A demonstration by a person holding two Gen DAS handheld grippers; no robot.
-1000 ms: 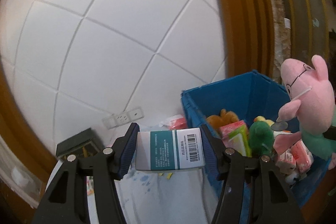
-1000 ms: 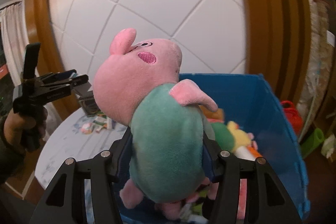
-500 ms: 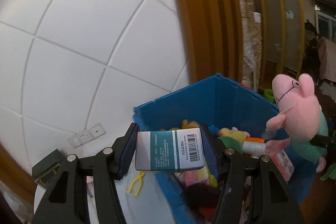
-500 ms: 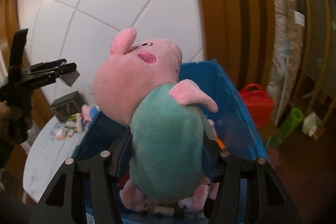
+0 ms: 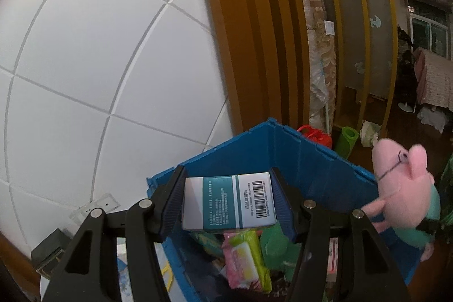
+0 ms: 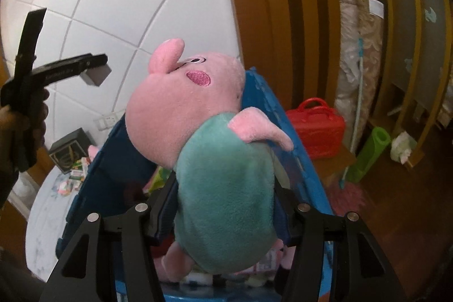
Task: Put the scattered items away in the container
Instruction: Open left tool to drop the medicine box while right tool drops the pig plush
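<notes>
My left gripper (image 5: 228, 203) is shut on a white and teal box with a barcode (image 5: 228, 203), held above the blue crate (image 5: 311, 157). The crate holds several toys and packets, among them a pink and yellow packet (image 5: 246, 259). My right gripper (image 6: 223, 203) is shut on a pink pig plush with a green body (image 6: 215, 149), held over the same crate (image 6: 113, 188). The plush also shows at the right of the left wrist view (image 5: 407, 194). The left gripper with its box shows at the upper left of the right wrist view (image 6: 93, 70).
A white table (image 6: 48, 205) left of the crate carries small packets (image 6: 76, 174) and a dark box (image 6: 68, 149). A tiled wall stands behind. A red plastic case (image 6: 320, 129), a green roll (image 6: 368, 154) and wooden slats lie to the right.
Both grippers have swung right and over the crate, carrying the box and the plush. The table has slid toward the left edge of both views.
</notes>
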